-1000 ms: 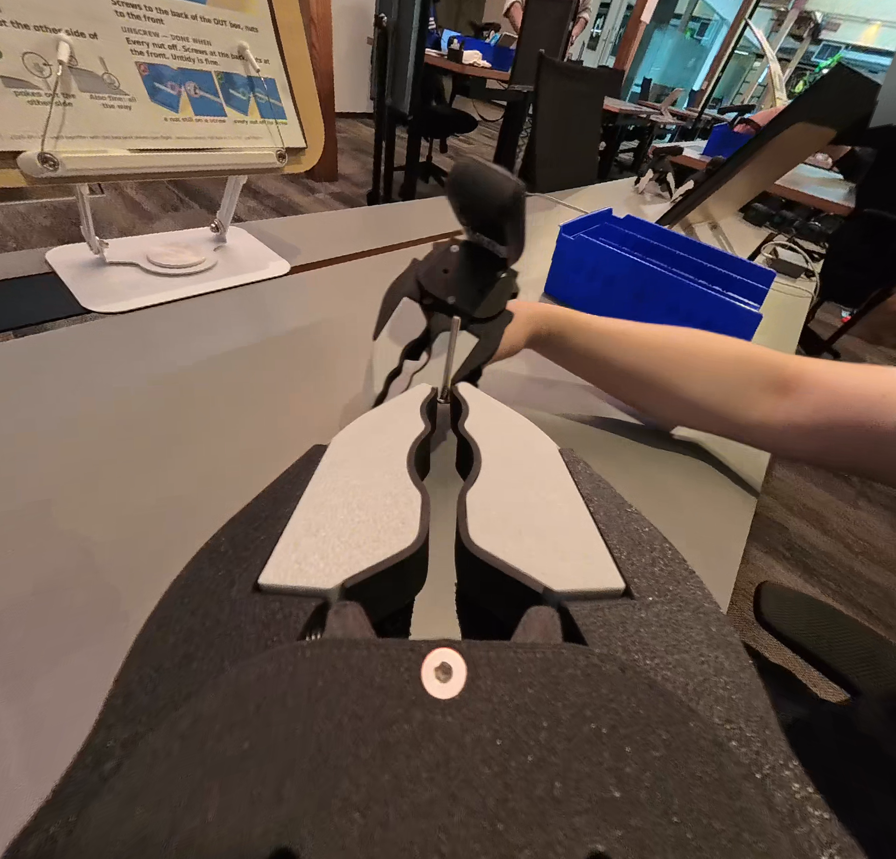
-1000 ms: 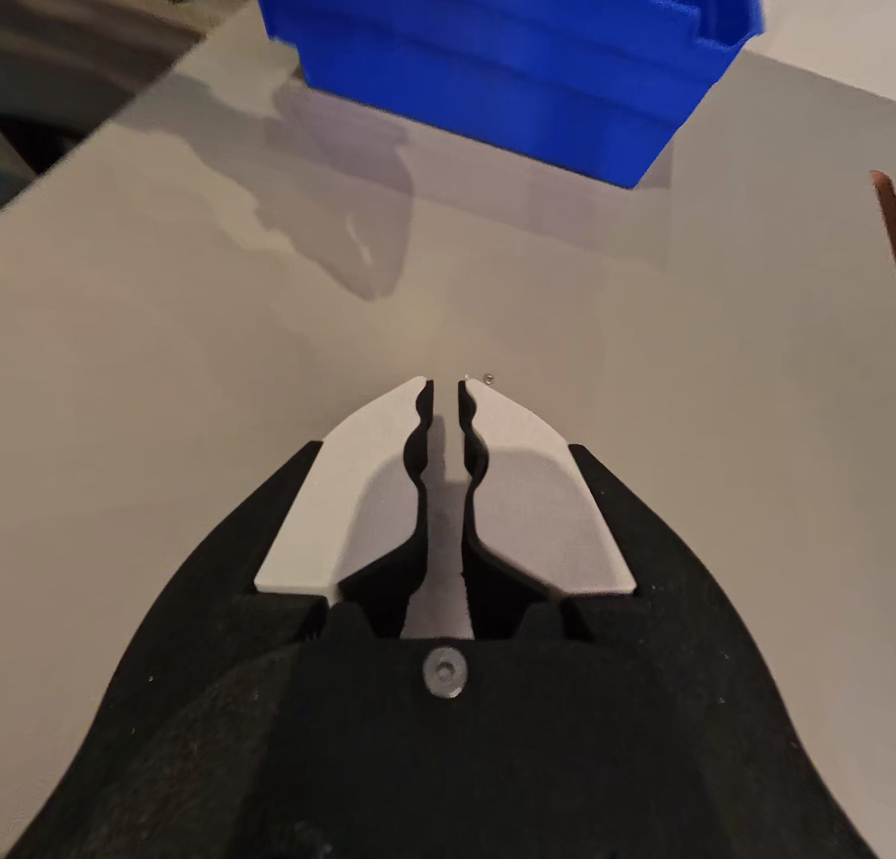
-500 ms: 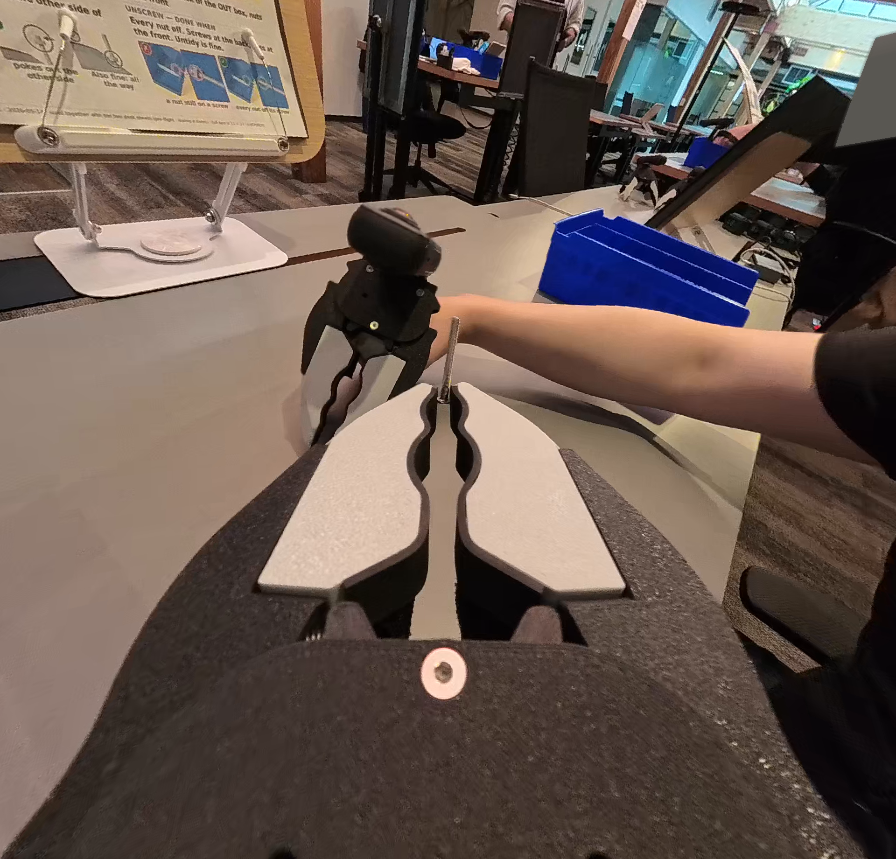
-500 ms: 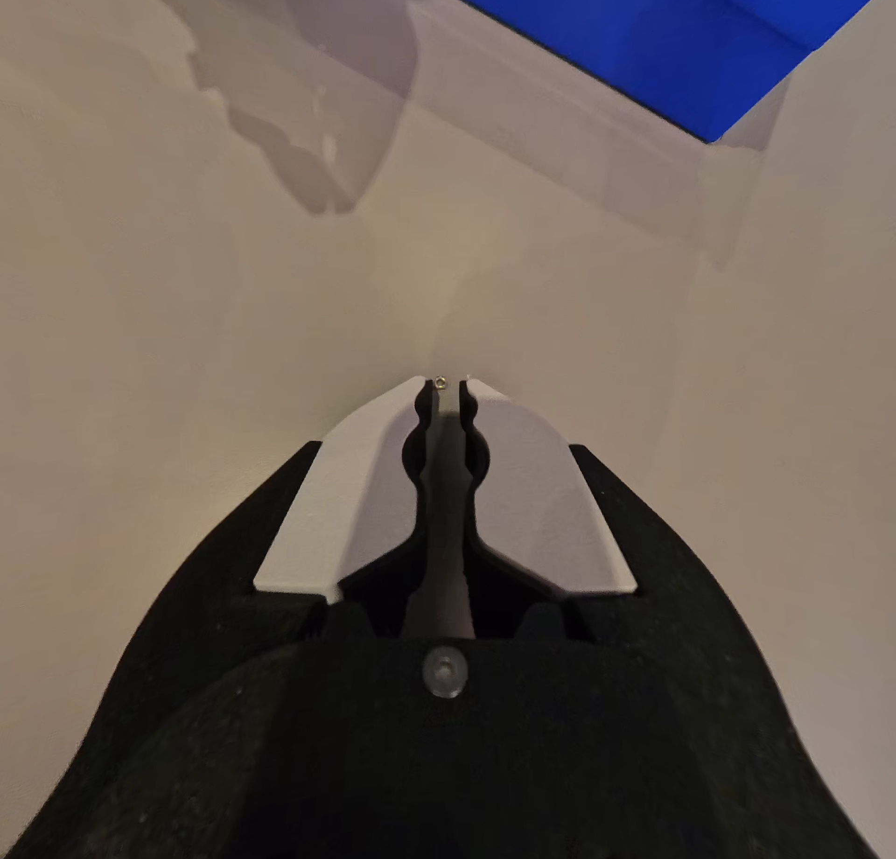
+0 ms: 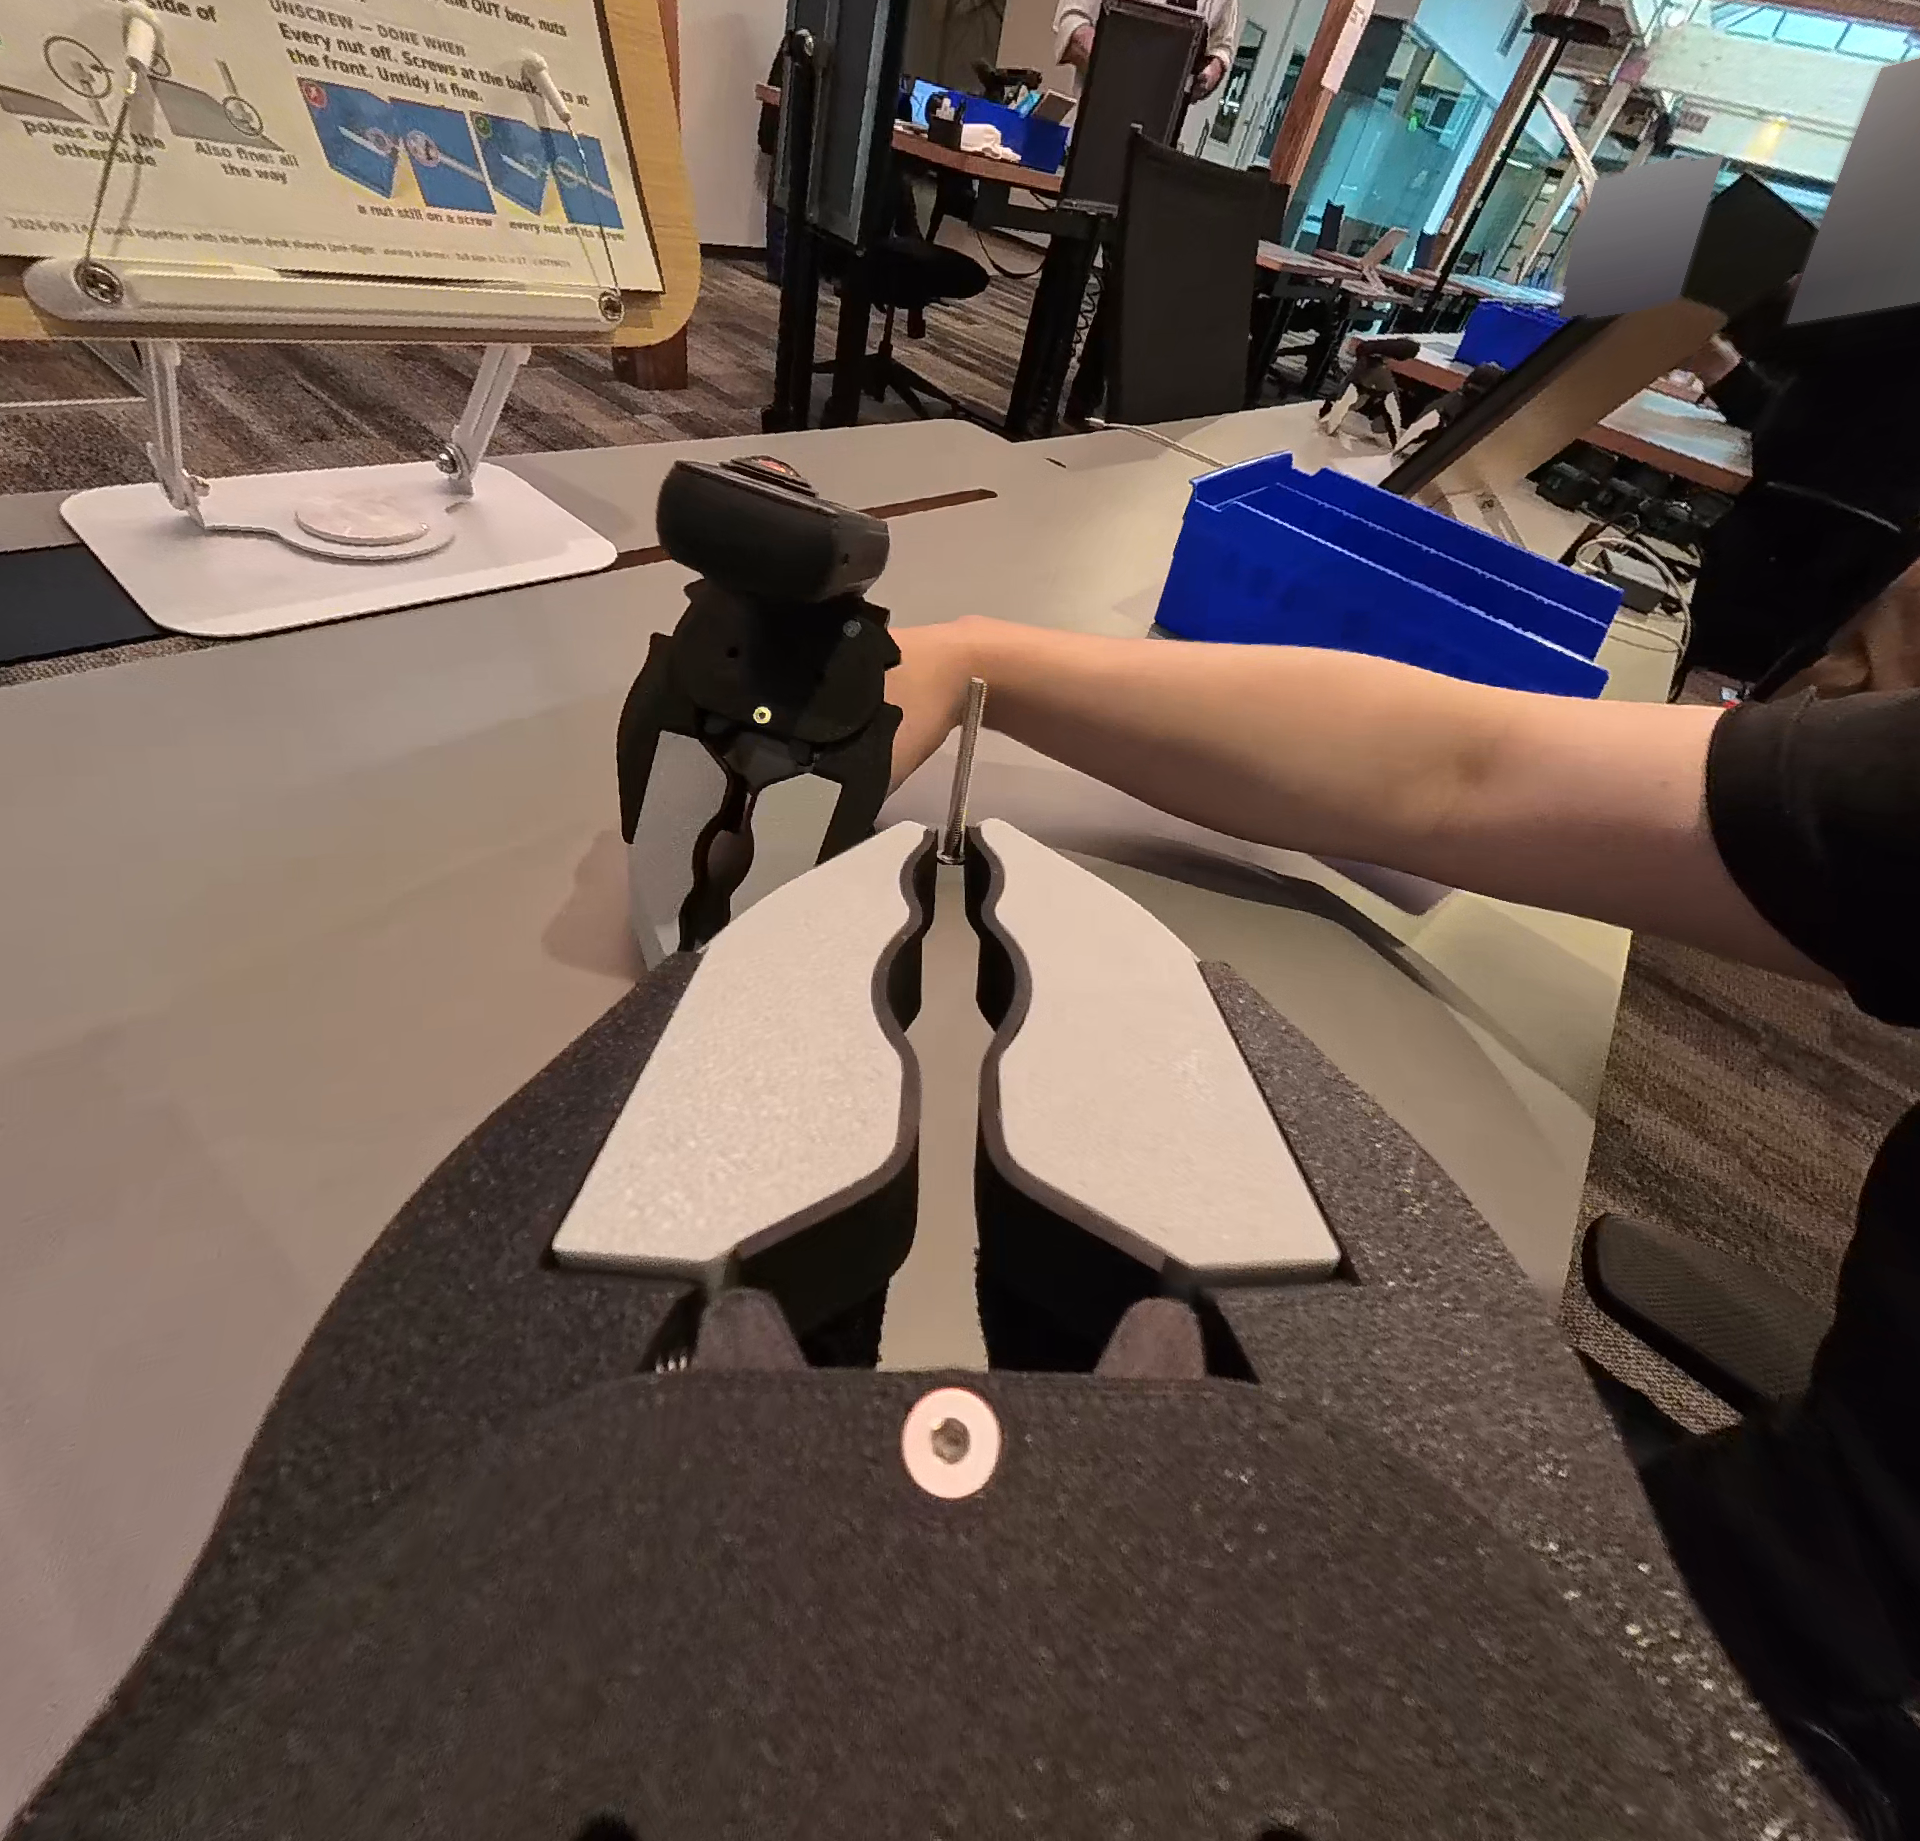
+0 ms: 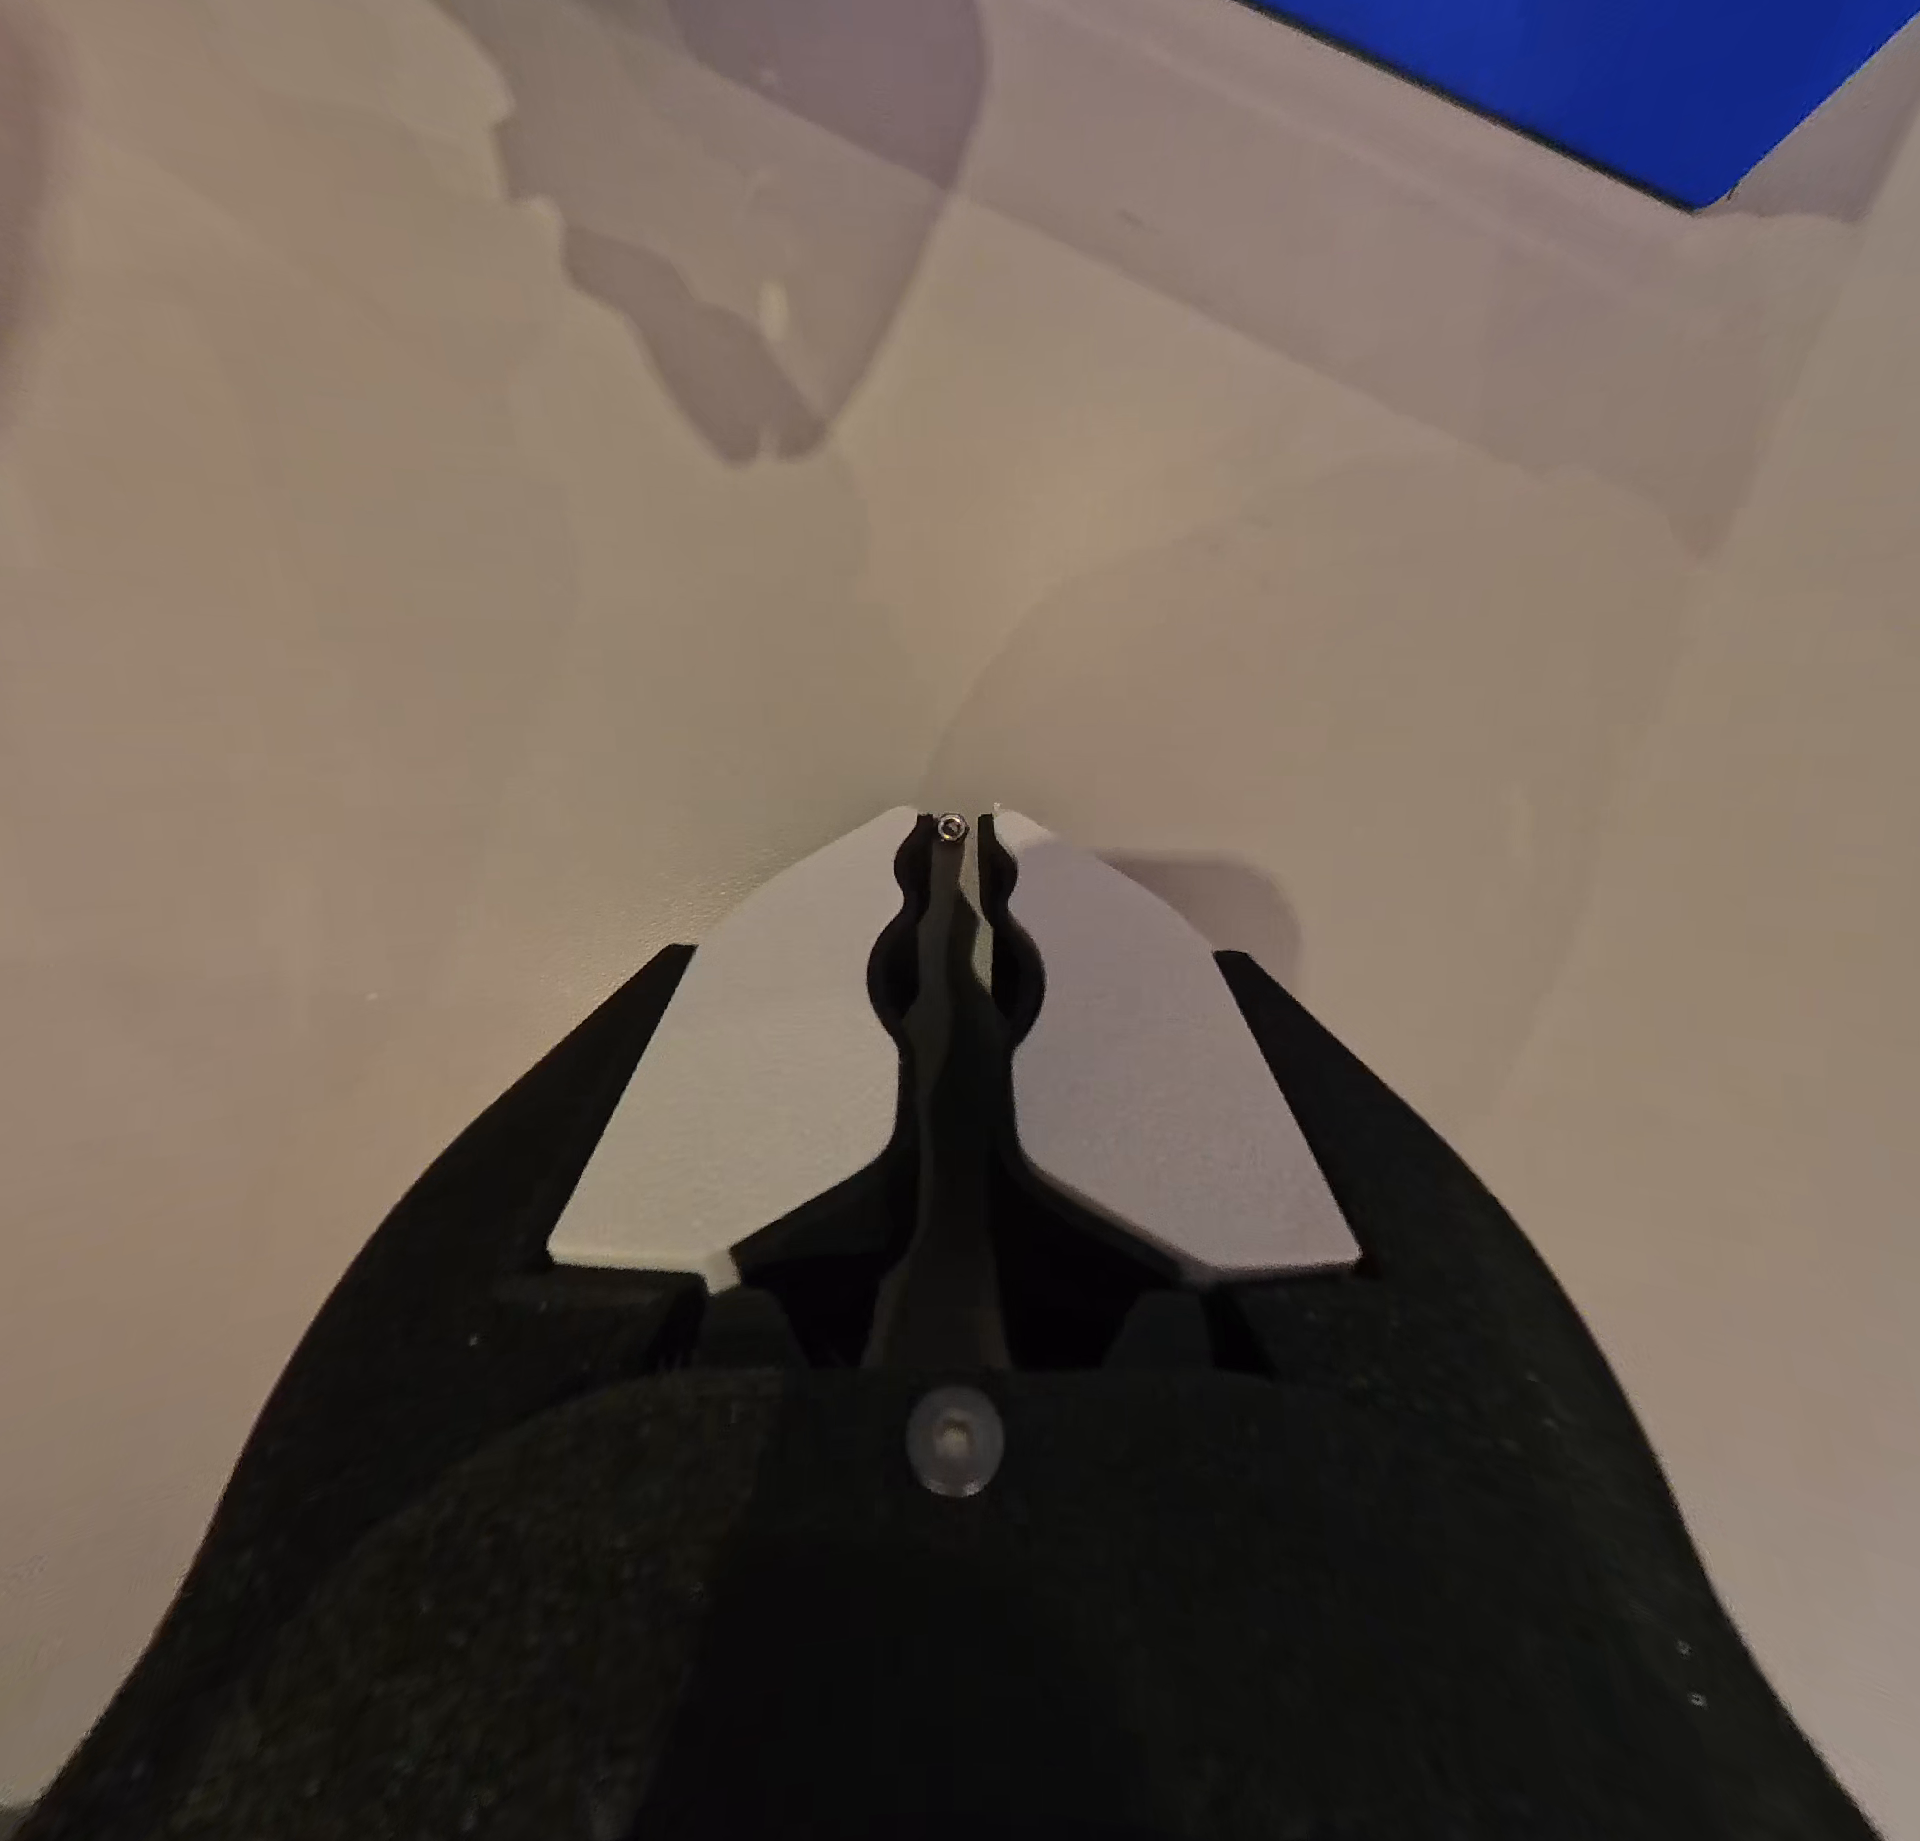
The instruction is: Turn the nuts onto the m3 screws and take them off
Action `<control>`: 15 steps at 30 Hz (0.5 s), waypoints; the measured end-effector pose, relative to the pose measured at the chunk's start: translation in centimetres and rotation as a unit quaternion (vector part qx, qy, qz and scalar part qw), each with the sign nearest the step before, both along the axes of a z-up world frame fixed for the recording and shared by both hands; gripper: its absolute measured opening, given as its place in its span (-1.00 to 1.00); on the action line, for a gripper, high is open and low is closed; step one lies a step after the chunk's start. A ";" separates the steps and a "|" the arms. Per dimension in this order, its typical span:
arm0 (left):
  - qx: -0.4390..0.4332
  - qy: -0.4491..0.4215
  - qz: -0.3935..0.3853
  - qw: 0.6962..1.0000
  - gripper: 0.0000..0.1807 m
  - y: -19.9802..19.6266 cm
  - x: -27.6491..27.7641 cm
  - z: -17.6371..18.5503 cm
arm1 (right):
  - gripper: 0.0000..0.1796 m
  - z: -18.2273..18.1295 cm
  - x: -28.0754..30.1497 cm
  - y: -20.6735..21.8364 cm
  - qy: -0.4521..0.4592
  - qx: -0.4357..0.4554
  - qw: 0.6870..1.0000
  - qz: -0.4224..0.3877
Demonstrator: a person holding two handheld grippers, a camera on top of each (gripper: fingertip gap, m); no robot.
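Observation:
My left gripper (image 5: 954, 837) is shut on a thin steel screw (image 5: 974, 752) that stands upright out of its tips, above the grey table (image 5: 312, 960). My right gripper (image 6: 954, 823) points down at the table, its tips at the surface. Its jaws stand a narrow gap apart. A tiny silver nut (image 6: 951, 828) lies between the tips, against the left fingertip. In the left wrist view the right gripper (image 5: 717, 887) shows just left of and beyond the screw, held by a person's hand and bare arm (image 5: 1299, 752).
A blue bin (image 5: 1382, 586) stands at the table's far right, and its corner shows in the right wrist view (image 6: 1558, 35). A white stand (image 5: 332, 544) with an instruction sheet is at the back left. Desks and chairs lie beyond the table. About 20 centimetres separates my left fingertips from my right.
My right gripper has swung left and tipped down onto the table, and the nut now lies between its tips instead of beside them. My left gripper still holds the screw upright.

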State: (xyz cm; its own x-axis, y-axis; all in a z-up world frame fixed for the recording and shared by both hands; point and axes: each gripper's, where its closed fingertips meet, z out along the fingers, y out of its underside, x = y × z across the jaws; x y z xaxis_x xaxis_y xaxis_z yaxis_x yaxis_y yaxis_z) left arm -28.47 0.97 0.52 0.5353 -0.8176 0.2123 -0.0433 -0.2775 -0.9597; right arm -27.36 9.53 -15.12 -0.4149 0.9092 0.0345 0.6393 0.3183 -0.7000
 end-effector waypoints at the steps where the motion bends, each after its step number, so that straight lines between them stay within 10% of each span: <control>1: 0.000 0.000 0.000 1.000 -0.95 0.0 0.0 0.0 | -0.91 0.0 0.0 0.0 -0.003 -0.004 1.000 0.000; 15: -0.005 -0.004 0.005 1.000 -0.95 0.6 -0.3 -0.3 | -0.96 0.4 0.4 -0.3 0.020 0.000 0.999 -0.024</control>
State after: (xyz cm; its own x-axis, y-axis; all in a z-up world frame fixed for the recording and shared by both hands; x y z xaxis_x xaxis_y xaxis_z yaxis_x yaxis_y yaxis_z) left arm -28.78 1.57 0.20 0.5425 -0.8094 0.2248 -0.0335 -0.2882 -0.9570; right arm -26.94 9.20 -14.68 -0.3685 0.9282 0.0508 0.6248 0.2877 -0.7258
